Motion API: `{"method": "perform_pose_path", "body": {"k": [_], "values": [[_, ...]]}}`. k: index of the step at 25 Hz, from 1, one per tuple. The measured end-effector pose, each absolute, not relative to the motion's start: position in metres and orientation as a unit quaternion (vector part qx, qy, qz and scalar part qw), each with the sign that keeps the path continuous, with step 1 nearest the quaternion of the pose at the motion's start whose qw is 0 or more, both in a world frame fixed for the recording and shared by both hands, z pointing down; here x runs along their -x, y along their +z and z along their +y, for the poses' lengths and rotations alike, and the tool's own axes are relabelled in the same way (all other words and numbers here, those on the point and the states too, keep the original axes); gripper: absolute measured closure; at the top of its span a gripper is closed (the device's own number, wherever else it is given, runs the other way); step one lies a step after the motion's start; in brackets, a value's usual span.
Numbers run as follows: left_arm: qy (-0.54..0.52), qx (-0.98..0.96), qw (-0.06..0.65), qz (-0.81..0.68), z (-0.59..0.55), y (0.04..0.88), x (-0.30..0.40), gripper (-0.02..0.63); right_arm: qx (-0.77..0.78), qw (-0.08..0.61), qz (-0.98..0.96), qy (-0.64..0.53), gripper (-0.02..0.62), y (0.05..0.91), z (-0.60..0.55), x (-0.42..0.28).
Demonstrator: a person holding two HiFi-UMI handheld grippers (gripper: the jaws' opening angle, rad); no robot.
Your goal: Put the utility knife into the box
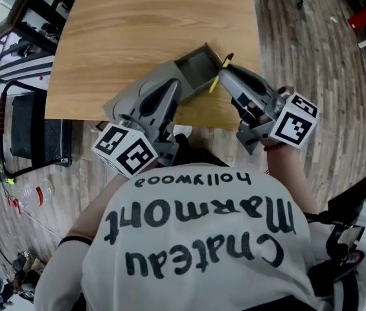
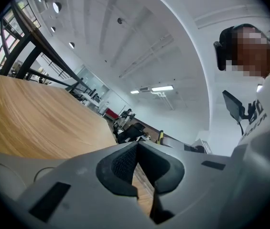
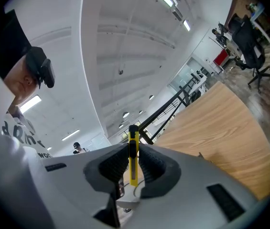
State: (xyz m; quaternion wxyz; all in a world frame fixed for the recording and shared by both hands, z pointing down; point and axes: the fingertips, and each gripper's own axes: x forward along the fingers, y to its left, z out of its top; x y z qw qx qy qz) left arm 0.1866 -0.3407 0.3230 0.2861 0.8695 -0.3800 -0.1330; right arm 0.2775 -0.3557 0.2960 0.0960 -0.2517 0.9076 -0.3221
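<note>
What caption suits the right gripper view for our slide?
Right tongs clamp a yellow utility knife, wooden table beyond.

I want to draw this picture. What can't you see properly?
- utility knife: right gripper view, the pads cover its sides; blade state unclear.
- box: head view, the left gripper and right gripper cover its near corners.
- Box's inside: head view, dark and too small to check.

Yellow utility knife [image 3: 133,157]; grey box [image 1: 200,68]
</note>
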Motion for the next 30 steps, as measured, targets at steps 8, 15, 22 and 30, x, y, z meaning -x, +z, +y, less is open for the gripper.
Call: {"method": "perform_pose_path", "body": {"k": [8,15,22,30], "values": [[-0.125,-0.867,0.301,-0.377,-0.371,0.339,-0.179,0.600,0.262,0.093,0.900,-0.337,0.528,0.315,-0.398,-0.271],[-0.114,-0.860,0.315,-0.385,-0.390,0.349,-0.172,0.600,0.272,0.042,0.906,-0.323,0.528,0.335,-0.437,-0.269],[-0.115,-0.850,0.326,-0.398,-0.406,0.356,-0.159,0.600,0.281,-0.073,0.912,-0.291,0.529,0.371,-0.454,-0.258],[-0.116,-0.848,0.329,-0.398,-0.410,0.359,-0.161,0.600,0.251,-0.261,0.911,-0.199,0.529,0.412,-0.453,-0.244]]}}
